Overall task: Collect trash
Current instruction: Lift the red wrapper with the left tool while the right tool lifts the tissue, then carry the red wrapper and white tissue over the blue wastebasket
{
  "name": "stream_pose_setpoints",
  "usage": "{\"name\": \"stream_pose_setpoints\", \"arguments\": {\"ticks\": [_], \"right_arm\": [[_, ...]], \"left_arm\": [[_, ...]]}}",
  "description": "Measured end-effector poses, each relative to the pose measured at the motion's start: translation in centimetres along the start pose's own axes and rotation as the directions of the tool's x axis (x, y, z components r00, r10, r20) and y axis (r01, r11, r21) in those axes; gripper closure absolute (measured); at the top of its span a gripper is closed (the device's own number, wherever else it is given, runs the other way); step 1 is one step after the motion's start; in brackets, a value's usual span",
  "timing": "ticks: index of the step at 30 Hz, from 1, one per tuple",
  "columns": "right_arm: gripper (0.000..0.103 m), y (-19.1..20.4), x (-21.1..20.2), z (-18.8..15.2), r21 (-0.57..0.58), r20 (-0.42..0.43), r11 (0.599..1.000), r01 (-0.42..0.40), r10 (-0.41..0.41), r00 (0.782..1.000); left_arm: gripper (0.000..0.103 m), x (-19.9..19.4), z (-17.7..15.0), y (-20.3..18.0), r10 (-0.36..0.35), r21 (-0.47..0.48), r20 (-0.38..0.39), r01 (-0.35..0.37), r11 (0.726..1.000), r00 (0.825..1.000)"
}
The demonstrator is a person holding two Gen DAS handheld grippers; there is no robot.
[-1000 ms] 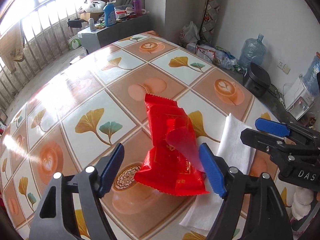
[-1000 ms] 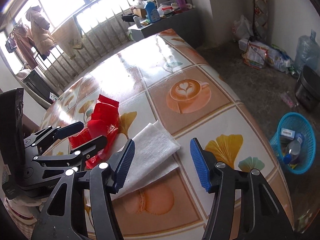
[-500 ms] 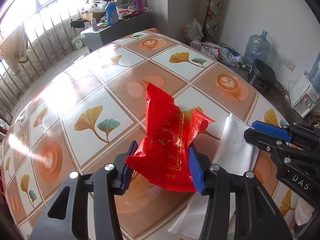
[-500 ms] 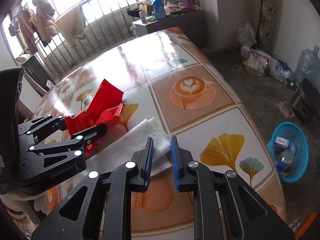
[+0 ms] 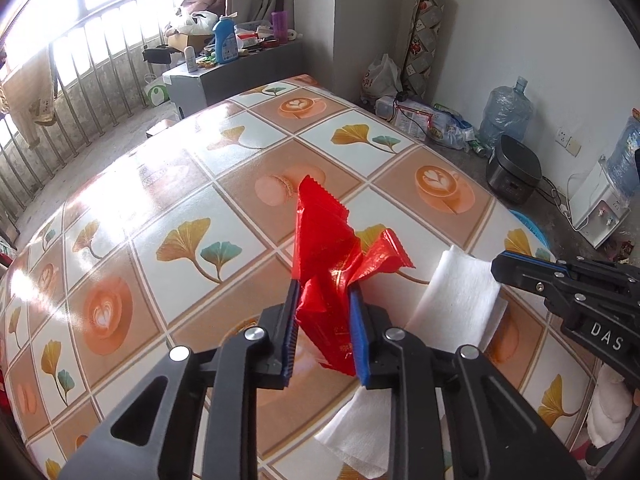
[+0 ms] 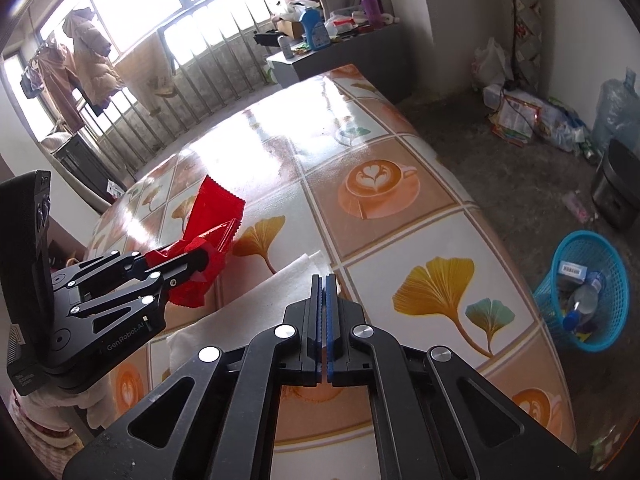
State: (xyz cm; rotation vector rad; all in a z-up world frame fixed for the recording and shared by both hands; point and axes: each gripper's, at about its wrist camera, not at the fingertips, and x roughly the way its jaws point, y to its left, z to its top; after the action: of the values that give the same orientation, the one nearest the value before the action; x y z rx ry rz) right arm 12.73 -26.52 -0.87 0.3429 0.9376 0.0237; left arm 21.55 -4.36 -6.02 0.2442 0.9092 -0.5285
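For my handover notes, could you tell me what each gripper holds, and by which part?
The left gripper pinches the red wrapper across its crumpled middle. The right gripper has shut on the white tissue at its edge.

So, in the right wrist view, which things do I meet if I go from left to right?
left gripper shut on the red wrapper → white tissue → right gripper → blue basket on the floor.
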Motion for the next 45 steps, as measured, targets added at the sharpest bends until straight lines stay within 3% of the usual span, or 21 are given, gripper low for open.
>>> {"name": "stream_pose_setpoints", "arguments": {"ticks": [10, 16, 22, 26, 32, 37, 43, 45], "right_arm": [[0.101, -2.1, -2.7, -1.0, 0.162, -0.036, 0.980, -0.118, 0.125, 0.991], [0.095, -2.7, -1.4, -2.8, 0.279, -0.123, 0.941, -0.190, 0.231, 0.965], [0.095, -2.5, -0.3, -2.9, 0.292, -0.168, 0.946, -0.142, 0.196, 0.966], [0.082, -3.5, -1.9, -2.3, 0.302, -0.157, 0.946, -0.118, 0.172, 0.973], [0.079, -5.4, -1.6, -3.6, 0.350, -0.206, 0.934, -0.073, 0.152, 0.967], [0.079, -4.8, 0.3, -3.6, 0.404, -0.200, 0.897, -0.179, 0.278, 0.940], [0.079, -3.2, 1.3, -3.1, 0.383, -0.195, 0.903, -0.195, 0.285, 0.938], [0.087, -2.9, 1.5, -3.0, 0.374, -0.197, 0.910, -0.180, 0.267, 0.943]], "left_arm": [[0.083, -1.8, -2.9, 0.3, -0.059, -0.036, -0.012, 0.058, 0.998, 0.998], [0.083, -2.9, -4.9, 0.3, -0.132, -0.074, -0.036, 0.130, 0.989, 0.991], [0.083, -3.3, -5.8, -0.5, -0.137, -0.070, -0.039, 0.134, 0.989, 0.990], [0.083, -3.0, -6.0, -0.6, -0.127, -0.071, -0.040, 0.124, 0.990, 0.991], [0.083, -3.0, -6.1, -0.7, -0.121, -0.075, -0.036, 0.118, 0.990, 0.992], [0.083, -3.0, -6.0, -0.8, -0.120, -0.068, -0.038, 0.117, 0.991, 0.992], [0.083, -3.0, -6.1, -0.8, -0.122, -0.068, -0.037, 0.119, 0.990, 0.992], [0.083, -3.0, -6.0, -0.7, -0.124, -0.069, -0.036, 0.122, 0.990, 0.992]]}}
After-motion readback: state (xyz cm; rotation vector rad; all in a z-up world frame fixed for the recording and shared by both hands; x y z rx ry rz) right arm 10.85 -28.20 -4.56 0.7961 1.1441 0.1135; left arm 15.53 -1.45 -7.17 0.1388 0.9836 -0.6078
